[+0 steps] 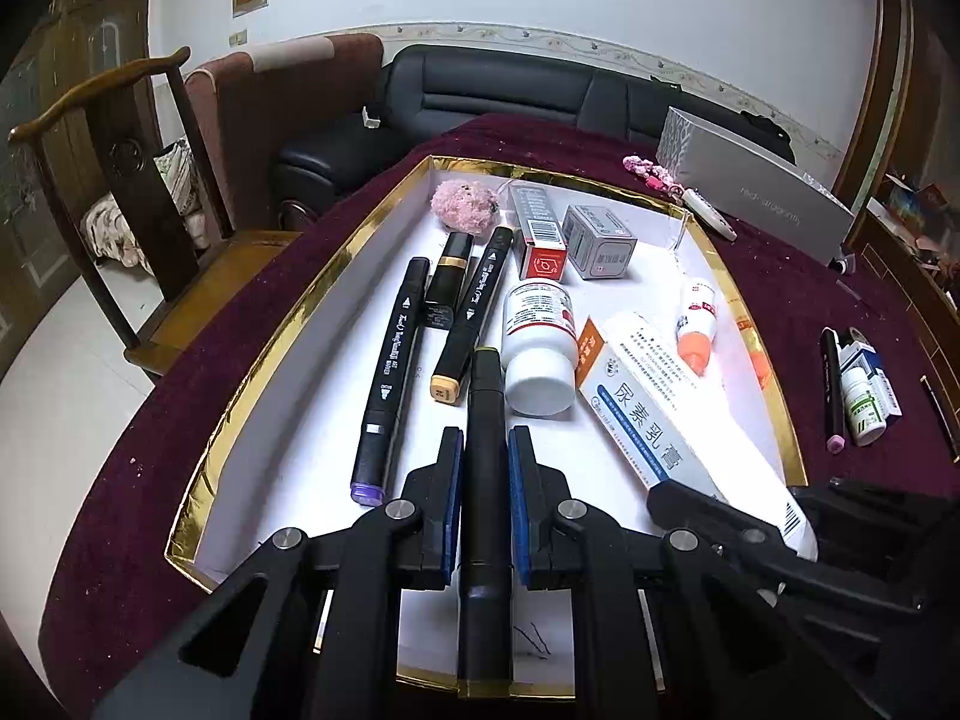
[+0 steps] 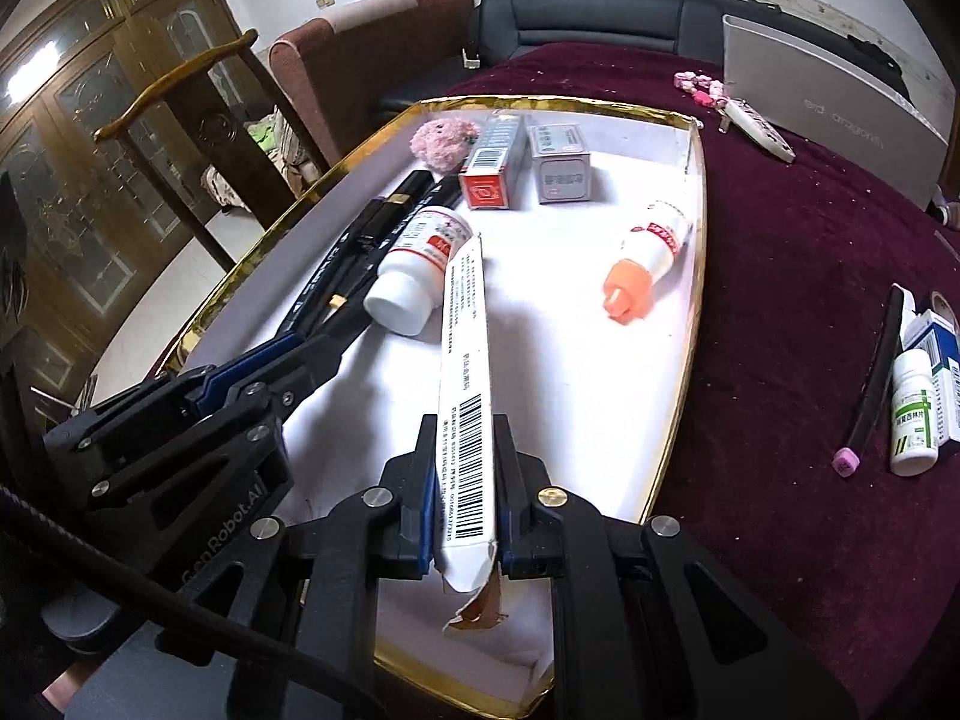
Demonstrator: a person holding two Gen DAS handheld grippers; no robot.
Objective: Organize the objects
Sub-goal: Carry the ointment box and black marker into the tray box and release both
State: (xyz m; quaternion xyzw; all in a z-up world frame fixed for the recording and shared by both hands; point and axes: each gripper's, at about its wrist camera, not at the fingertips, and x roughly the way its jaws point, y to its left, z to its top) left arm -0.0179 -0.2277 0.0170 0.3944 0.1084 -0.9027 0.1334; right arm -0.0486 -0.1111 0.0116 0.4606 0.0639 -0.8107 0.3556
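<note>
A gold-rimmed white tray [image 1: 282, 330] lies on the dark red tablecloth. My left gripper [image 1: 485, 441] is shut on a black marker [image 1: 485, 390] with a dark olive cap, held over the tray's near half and pointing away from me. My right gripper [image 2: 465, 429] is shut on the near end of a long white medicine box [image 2: 465, 324] with a barcode. The box's far end reaches the white pill bottle [image 2: 414, 270]. In the left wrist view the box [image 1: 648, 402] lies slantwise, right of the marker.
Lying in the tray are a purple-capped marker [image 1: 387, 384], a beige-capped marker [image 1: 474, 312], a lipstick [image 1: 447, 276], a pink fluffy toy [image 1: 465, 207], a red box [image 1: 540, 234], a grey box [image 1: 600, 240] and an orange-capped tube [image 1: 696, 318]. On the cloth to the right are a pink-capped marker [image 2: 870, 384] and a small green-labelled bottle [image 2: 915, 414].
</note>
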